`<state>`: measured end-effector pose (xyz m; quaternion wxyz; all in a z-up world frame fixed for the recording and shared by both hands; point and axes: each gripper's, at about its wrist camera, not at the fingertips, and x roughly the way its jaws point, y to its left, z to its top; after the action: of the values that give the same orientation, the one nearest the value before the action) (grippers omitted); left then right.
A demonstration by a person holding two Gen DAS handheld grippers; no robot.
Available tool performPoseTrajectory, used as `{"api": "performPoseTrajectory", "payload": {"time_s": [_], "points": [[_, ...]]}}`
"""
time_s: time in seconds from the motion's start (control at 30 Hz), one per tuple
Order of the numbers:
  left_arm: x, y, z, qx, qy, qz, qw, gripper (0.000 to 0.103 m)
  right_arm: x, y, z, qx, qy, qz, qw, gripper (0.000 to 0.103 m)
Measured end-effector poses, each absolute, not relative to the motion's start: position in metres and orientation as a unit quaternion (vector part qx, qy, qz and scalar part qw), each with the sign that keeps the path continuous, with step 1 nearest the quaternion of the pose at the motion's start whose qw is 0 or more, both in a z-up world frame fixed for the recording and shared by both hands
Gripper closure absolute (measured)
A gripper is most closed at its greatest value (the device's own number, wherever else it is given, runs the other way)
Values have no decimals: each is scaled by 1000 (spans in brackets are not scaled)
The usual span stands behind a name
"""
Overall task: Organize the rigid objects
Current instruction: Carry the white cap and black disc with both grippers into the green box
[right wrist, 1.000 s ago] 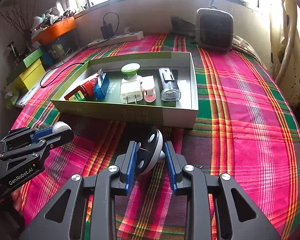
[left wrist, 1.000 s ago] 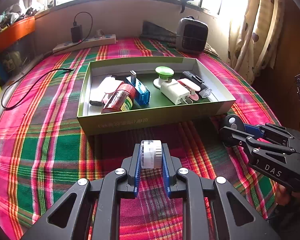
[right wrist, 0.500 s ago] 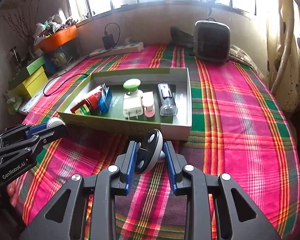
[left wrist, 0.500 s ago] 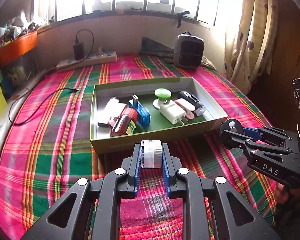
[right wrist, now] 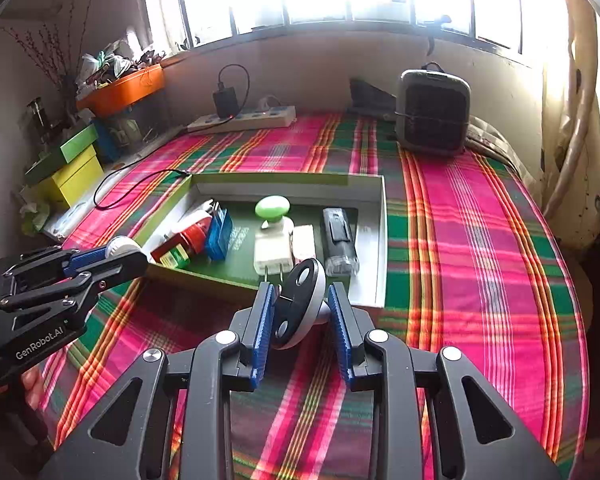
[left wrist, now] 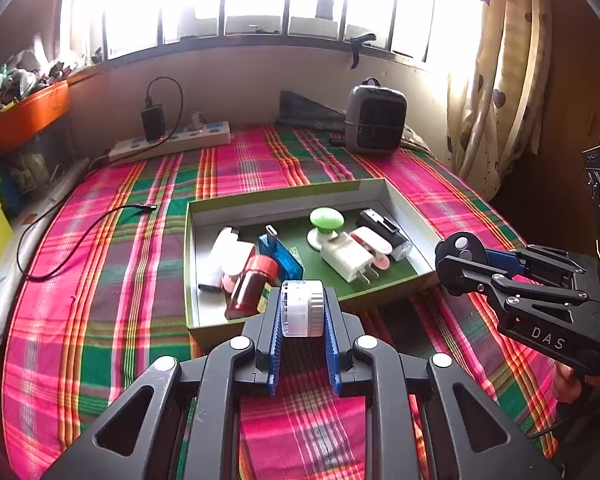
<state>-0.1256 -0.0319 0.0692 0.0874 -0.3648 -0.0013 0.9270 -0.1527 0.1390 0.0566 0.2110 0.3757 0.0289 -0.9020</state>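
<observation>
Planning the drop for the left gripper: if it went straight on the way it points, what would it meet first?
Probably the box's near wall, or, if it clears that, the red-capped bottle just inside. The left gripper, shut on a white cylinder, seems above the rim, but depth is unclear.

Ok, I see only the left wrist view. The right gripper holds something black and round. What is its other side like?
Observer: In the right wrist view the black disc has a pale grey domed back, and the right gripper clamps it tilted.
Operator: And the white cylinder in my left gripper, how does it sit from there?
Observer: Its round white end shows above the near finger, close to the tips.
</observation>
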Motion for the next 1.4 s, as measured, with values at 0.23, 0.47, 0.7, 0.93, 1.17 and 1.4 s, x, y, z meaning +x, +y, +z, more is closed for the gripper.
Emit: {"api": "performPoseTrajectory", "payload": {"time_s": [0.23, 0.47, 0.7, 0.93, 1.17, 1.4], "points": [[-149, -41, 70, -370, -18, 925, 90, 85, -170, 135, 59, 377, 24, -900, 217, 74], [-172, -52, 66, -376, -27, 923, 82, 85, -190, 127, 54, 388, 17, -894, 225, 74], [-195, -66, 62, -380, -32, 922, 71, 85, -203, 116, 50, 393, 10, -888, 239, 74], [-215, -75, 53, -389, -39, 918, 66, 85, -219, 97, 40, 406, 12, -876, 259, 74], [-231, -78, 43, -400, -41, 913, 65, 85, -225, 80, 28, 422, 19, -862, 281, 74], [-237, -77, 35, -408, -40, 909, 67, 85, -225, 69, 23, 424, 32, -857, 292, 74]]}}
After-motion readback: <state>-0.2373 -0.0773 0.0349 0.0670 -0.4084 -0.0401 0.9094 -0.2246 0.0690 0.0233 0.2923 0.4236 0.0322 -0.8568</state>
